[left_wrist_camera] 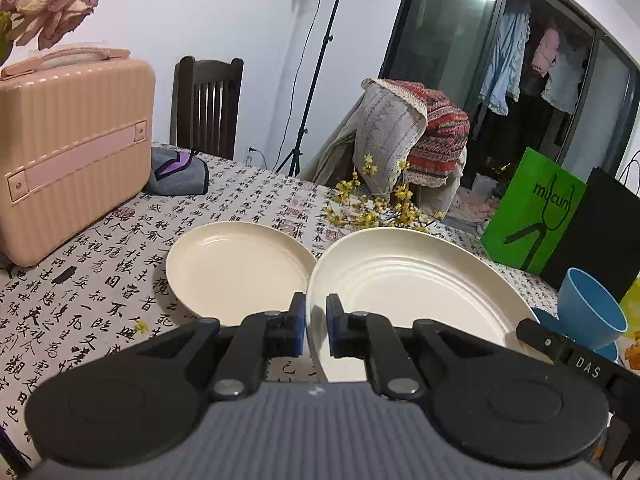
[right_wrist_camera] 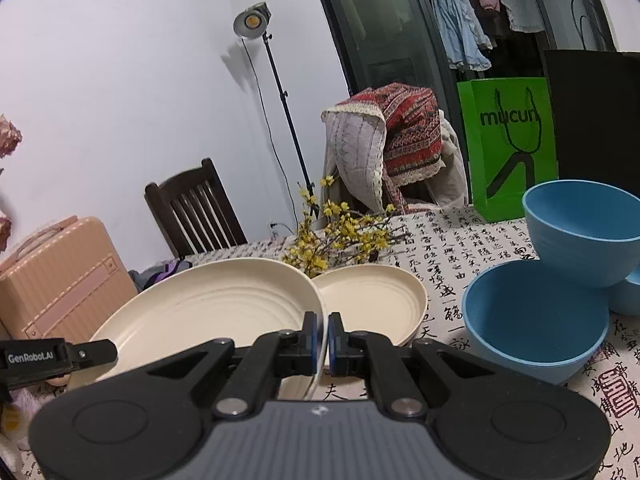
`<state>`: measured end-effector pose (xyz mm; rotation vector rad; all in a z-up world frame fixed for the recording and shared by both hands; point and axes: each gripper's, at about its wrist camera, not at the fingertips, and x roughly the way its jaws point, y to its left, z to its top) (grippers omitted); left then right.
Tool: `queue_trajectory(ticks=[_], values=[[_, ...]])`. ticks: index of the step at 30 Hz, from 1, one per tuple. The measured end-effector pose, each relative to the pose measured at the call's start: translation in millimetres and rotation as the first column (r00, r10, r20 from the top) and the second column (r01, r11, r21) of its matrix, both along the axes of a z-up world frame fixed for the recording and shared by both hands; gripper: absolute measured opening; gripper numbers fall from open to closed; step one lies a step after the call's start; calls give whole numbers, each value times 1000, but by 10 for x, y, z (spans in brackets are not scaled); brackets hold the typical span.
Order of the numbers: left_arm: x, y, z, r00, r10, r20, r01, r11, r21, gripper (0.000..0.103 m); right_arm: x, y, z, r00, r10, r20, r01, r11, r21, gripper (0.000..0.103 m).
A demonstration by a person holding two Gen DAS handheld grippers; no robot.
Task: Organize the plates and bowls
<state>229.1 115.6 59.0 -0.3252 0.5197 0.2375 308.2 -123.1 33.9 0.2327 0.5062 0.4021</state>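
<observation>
At the middle of the desk (left_wrist_camera: 100, 280), spread with a calligraphy-printed cloth, a round cream plastic plate with ridged concentric rings (left_wrist_camera: 420, 280) is held hollow side up. Being round, it has no long axis; it appears to be raised, its far rim tipped slightly upward. The left hand-held gripper (left_wrist_camera: 316, 328) is pinched narrow on its 9 o'clock rim. The right hand-held gripper (right_wrist_camera: 322, 340) is clamped just as tight on the 3 o'clock rim, a thin cream edge showing between its blue pads.

A second cream plate of the same kind (left_wrist_camera: 236, 268) lies flat on the desk; in the left wrist view it sits at 9 o'clock of the held one. Its doubled edge may hide another beneath; I cannot tell.

That makes two plates for certain. At 3 o'clock in the right wrist view there are three matte blue round bowls: a large one upright (right_wrist_camera: 536, 320), one tilted above it (right_wrist_camera: 580, 232), and one mostly hidden (right_wrist_camera: 628, 292).
</observation>
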Motion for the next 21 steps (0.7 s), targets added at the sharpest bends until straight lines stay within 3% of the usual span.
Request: queue_trajectory(ticks=[21], values=[[-65, -72, -74, 1000, -16, -9, 16, 1000, -4, 11, -78, -112, -157, 1000, -7, -19, 7, 1000, 26, 6]])
